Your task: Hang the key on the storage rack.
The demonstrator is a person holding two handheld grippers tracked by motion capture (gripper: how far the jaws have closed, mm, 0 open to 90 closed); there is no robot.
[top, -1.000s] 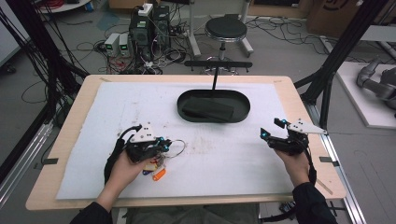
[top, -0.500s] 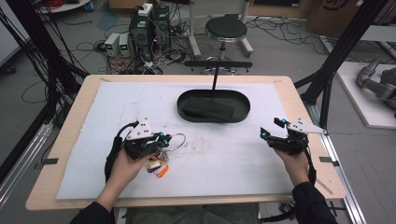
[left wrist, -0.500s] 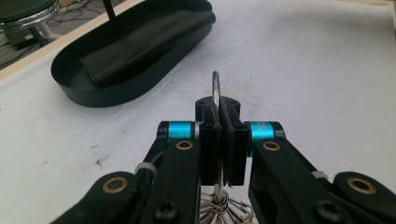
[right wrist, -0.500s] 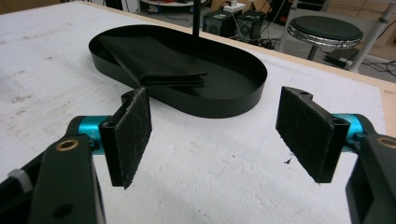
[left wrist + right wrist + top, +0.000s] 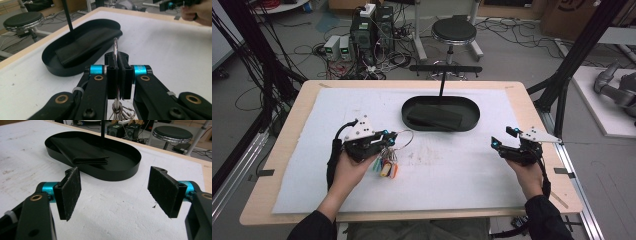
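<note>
White sheeting [image 5: 462, 185] covers the wooden table, with cables and a stool [image 5: 454, 31] on the floor beyond. The left gripper [image 5: 388, 138] has its jaws pressed together on a thin metal key ring [image 5: 115, 48], which stands upright between the pads, its top arc showing above them. Below the jaws hang small coloured tags and clips [image 5: 386, 167], apparently loose and light; they will likely swing. The ring is stiff, smooth and may slip, so the pinch across its wire looks best. Ahead of the jaws sits a black oval tray [image 5: 412, 120] holding a folded dark cloth [image 5: 435, 117] and an upright post [image 5: 443, 82], a possible snag. The right gripper [image 5: 503, 138] has its jaws spread wide, nothing between them.
</note>
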